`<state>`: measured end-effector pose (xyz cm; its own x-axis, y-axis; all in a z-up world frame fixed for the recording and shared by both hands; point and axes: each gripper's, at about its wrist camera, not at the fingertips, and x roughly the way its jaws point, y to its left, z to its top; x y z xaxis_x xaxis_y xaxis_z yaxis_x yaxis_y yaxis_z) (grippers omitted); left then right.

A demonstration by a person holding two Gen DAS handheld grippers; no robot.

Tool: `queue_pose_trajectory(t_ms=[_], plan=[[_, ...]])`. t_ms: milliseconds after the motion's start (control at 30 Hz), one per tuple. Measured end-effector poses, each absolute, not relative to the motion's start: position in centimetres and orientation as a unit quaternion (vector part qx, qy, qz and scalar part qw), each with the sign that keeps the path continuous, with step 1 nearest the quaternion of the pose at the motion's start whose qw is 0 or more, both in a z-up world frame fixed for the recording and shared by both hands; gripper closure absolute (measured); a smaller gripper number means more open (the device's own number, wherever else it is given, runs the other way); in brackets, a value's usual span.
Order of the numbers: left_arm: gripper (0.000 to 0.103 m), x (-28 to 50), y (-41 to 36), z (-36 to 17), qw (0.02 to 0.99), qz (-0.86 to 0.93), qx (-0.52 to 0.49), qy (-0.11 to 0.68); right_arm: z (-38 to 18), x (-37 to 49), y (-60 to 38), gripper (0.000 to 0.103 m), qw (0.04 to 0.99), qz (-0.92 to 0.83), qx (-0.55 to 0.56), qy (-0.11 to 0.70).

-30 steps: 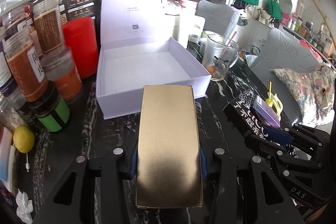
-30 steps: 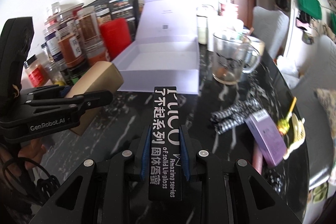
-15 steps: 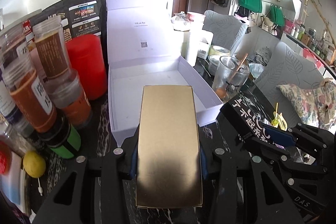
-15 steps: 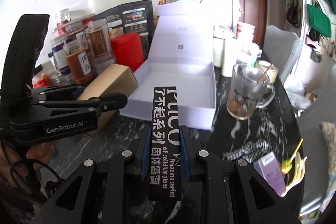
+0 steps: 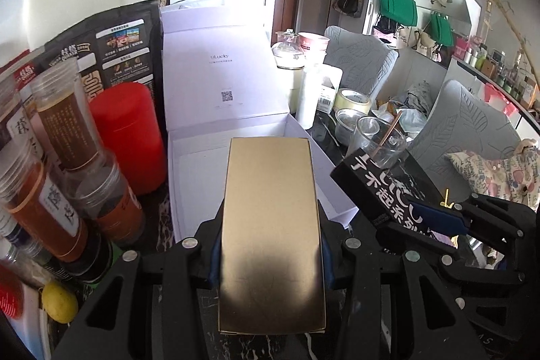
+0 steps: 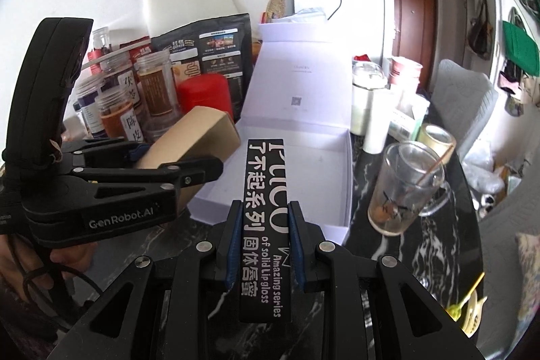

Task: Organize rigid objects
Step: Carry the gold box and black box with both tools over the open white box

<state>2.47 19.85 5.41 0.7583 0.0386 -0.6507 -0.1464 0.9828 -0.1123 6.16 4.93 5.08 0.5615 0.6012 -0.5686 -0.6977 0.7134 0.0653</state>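
Gold box (image 5: pixel 271 225) clamped in left gripper (image 5: pixel 270 245), black lip-gloss box (image 6: pixel 265 225) in right gripper (image 6: pixel 265 245), both poised over open white box (image 6: pixel 324 191) for dropping in.

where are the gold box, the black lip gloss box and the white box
gold box (image 5: pixel 271 225), left wrist view, middle of its top face
black lip gloss box (image 6: pixel 265 225), right wrist view, its lettered top face
white box (image 6: pixel 347 177), right wrist view, its right wall
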Motion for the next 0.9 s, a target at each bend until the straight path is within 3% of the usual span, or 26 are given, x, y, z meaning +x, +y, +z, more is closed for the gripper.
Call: queue_pose_trajectory(t_ms=[900], plan=[[0.06,11.2,25.7,8.7,0.949,0.089,-0.054,0.297,8.0,15.1,9.8,0.078,0.888,0.361,-0.097,0.268]])
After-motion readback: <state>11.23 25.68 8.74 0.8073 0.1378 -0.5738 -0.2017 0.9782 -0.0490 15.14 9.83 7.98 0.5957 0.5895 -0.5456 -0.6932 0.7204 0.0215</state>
